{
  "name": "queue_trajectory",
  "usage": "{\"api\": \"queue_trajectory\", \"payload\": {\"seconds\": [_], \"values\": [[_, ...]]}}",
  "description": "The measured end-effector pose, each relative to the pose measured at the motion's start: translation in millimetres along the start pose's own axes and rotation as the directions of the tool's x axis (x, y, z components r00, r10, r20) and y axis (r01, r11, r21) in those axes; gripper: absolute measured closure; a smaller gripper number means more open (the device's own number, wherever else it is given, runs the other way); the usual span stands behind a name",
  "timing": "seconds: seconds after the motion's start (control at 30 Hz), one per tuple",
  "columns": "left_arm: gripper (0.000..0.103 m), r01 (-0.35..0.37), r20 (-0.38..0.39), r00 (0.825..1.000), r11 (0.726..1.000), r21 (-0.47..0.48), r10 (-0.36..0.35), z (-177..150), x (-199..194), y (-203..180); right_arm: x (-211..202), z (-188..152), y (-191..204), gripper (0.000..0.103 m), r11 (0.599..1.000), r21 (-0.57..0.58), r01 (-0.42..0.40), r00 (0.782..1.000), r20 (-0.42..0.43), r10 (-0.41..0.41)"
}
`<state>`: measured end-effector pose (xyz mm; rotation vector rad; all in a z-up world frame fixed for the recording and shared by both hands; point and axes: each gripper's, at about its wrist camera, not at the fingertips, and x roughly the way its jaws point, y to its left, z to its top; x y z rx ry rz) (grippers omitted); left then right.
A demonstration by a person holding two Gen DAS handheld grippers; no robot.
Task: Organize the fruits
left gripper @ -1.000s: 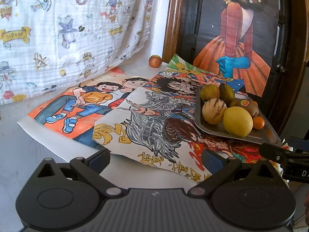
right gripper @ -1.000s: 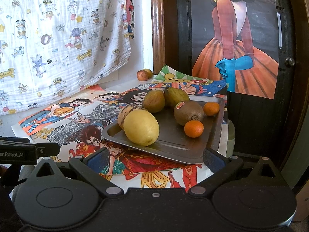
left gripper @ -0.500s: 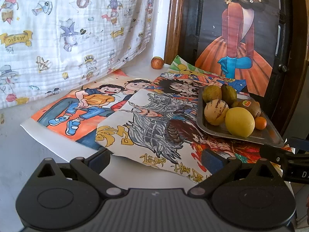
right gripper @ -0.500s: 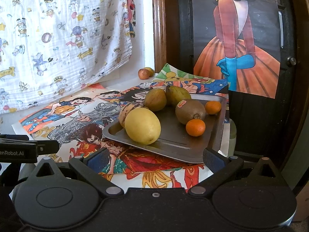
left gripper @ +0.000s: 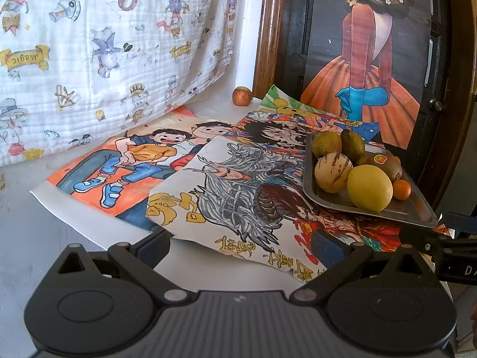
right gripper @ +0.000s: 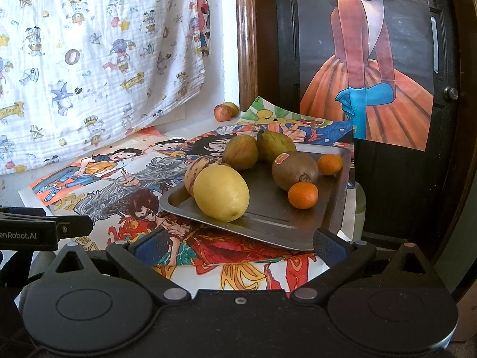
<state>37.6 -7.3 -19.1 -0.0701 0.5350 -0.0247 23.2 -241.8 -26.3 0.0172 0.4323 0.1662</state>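
- Your fruits sit together on a grey metal tray (right gripper: pixel 301 217) at the right end of the desk (left gripper: pixel 35 238), close to the dark door
- At the tray's near-left corner lies a large yellow lemon (right gripper: pixel 221 191), with a striped pale melon-like fruit (left gripper: pixel 333 172) touching it just behind
- Behind those, two greenish-brown fruits stand side by side: a rounder one (right gripper: pixel 240 151) and a pear-shaped one (right gripper: pixel 275 146)
- A brown kiwi (right gripper: pixel 295 170) with a red sticker lies mid-tray; one small orange (right gripper: pixel 303 195) rests just in front of it and another (right gripper: pixel 329 164) beside it toward the far rim
- Two fruits are off the tray, far back in the corner by the wooden door frame: a reddish apple (right gripper: pixel 222 111) with a yellowish fruit (right gripper: pixel 232 108) touching it; the left wrist view shows only the apple
- The tray rests on overlapping coloured cartoon drawings (left gripper: pixel 238 197) spread across the desk
- Your right hand-held gripper (right gripper: pixel 238 241) has its fingers spread wide, holds nothing, and hangs just short of the tray's near edge
- Your left hand-held gripper (left gripper: pixel 238 244) is likewise wide apart and empty, above the near edge of the drawings, left of the tray
- A white printed cloth (left gripper: pixel 104 53) hangs behind the desk, and a poster of a figure in an orange skirt (right gripper: pixel 366 89) is fixed to the door
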Motion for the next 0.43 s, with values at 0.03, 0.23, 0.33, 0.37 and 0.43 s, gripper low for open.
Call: {"api": "queue_trajectory", "payload": {"seconds": [0.03, 0.23, 0.33, 0.37, 0.43], "values": [[0.000, 0.001, 0.000, 1.000, 1.000, 0.000, -0.001, -0.2, -0.1, -0.1, 1.1, 0.9, -1.0, 0.001, 1.000, 0.000, -0.001, 1.000, -0.002, 0.001], [0.000, 0.002, -0.003, 1.000, 1.000, -0.001, -0.002, -0.8, -0.3, -0.2, 0.7, 0.2, -0.2, 0.001, 1.000, 0.001, -0.002, 1.000, -0.003, 0.002], [0.000, 0.001, -0.003, 1.000, 1.000, -0.002, -0.001, -0.7, 0.0, 0.1, 0.8, -1.2, 0.5, 0.001, 1.000, 0.001, -0.002, 1.000, -0.005, 0.002], [0.000, 0.002, -0.003, 1.000, 1.000, -0.002, -0.002, -0.9, -0.4, -0.2, 0.8, -1.3, 0.6, 0.001, 1.000, 0.001, -0.002, 1.000, -0.005, 0.002], [0.000, 0.001, -0.003, 1.000, 1.000, -0.002, -0.001, -0.7, -0.1, 0.0, 0.6, -1.5, 0.8, 0.001, 1.000, 0.001, -0.002, 1.000, -0.005, 0.002]]}}
